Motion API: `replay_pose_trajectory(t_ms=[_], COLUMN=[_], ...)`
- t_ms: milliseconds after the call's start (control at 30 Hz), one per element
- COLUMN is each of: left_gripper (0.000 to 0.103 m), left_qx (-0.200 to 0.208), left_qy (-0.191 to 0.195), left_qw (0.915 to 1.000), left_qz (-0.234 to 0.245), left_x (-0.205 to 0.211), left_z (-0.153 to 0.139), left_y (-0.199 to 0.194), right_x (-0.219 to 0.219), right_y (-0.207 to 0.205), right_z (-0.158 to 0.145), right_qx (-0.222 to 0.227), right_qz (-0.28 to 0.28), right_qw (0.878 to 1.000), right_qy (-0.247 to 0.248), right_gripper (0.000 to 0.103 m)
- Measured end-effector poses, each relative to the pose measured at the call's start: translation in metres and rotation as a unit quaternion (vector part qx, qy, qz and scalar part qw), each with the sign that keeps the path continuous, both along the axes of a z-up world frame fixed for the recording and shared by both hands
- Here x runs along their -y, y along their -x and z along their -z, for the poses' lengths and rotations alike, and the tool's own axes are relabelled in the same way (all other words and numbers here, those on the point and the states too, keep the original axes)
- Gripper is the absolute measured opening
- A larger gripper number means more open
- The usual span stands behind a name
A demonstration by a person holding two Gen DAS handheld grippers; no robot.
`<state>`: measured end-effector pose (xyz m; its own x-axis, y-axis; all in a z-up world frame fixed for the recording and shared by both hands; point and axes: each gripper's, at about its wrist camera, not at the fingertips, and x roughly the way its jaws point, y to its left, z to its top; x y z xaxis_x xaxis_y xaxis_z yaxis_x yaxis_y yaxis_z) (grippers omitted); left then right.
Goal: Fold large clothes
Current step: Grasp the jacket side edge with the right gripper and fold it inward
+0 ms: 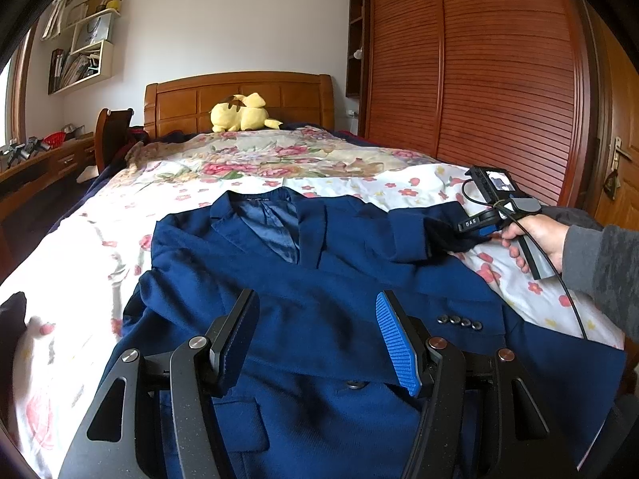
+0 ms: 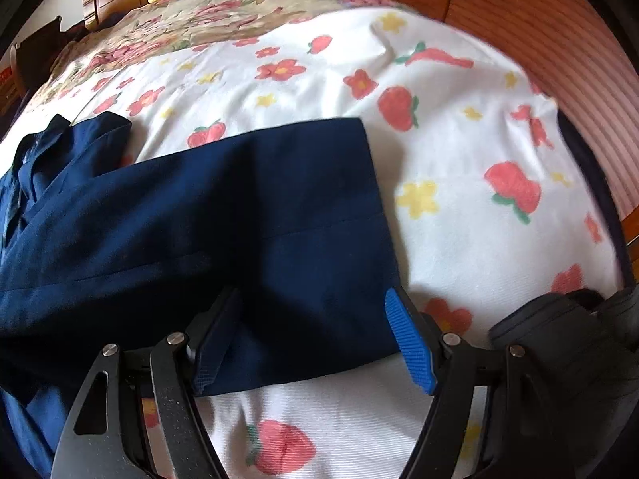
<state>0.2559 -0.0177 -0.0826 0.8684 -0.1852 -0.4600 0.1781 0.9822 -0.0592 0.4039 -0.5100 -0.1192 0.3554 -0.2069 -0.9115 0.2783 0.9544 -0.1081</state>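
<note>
We see the jacket (image 1: 319, 279) lying flat on the bed (image 1: 100, 247), collar toward the headboard (image 1: 239, 99), with one sleeve (image 2: 279, 219) stretched out to its right. A plush toy (image 1: 239, 117) sits at the head end. Wardrobe (image 1: 479, 80) stands right of the bed, desk (image 1: 44, 159) left.

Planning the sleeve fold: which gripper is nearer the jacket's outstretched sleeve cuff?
Right. The right gripper straddles the sleeve cuff, jaws open; the left gripper hovers over the jacket front.
</note>
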Motion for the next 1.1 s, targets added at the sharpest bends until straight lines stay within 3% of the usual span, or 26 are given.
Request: replay_pose_trajectory(t_ms=[100,167,200,267,433,700,933,1100], left_gripper=[0.063,0.063,0.063,0.063,0.063,0.063,0.063,0.063], left_qx=[0.0,0.0,0.001,0.001,0.001,0.01,0.019,0.024], left_qy=[0.0,-0.001,-0.002,-0.002,-0.007,-0.013,-0.01,-0.01], left_qw=[1.0,1.0,1.0,1.0,1.0,0.9998,0.9994,0.999], left_qz=[0.0,0.0,0.0,-0.001,-0.004,-0.015,-0.028,-0.037], left_x=[-0.001,-0.001,-0.001,-0.002,-0.004,-0.016,-0.034,-0.043], left_z=[0.0,0.0,0.0,0.0,0.0,-0.003,-0.007,-0.008], left_y=[0.0,0.0,0.0,0.001,0.004,0.02,0.035,0.045], right_x=[-0.006,-0.014,-0.018,-0.03,-0.045,-0.089,-0.169,-0.242], right_y=[0.001,0.001,0.001,0.001,0.009,0.025,0.052,0.078], right_z=[0.001,0.001,0.001,0.002,-0.008,-0.072,-0.142,-0.173], right_qx=[-0.005,-0.012,-0.016,-0.027,-0.011,0.078,0.142,0.174], right_qz=[-0.014,-0.035,-0.048,-0.071,-0.088,-0.125,-0.206,-0.284], right_qw=[1.0,0.999,0.998,0.997,0.996,0.988,0.967,0.942], right_qy=[-0.01,-0.012,-0.024,-0.004,0.023,0.055,0.058,0.041], right_gripper=[0.057,0.038,0.018,0.007,0.003,0.003,0.003,0.003])
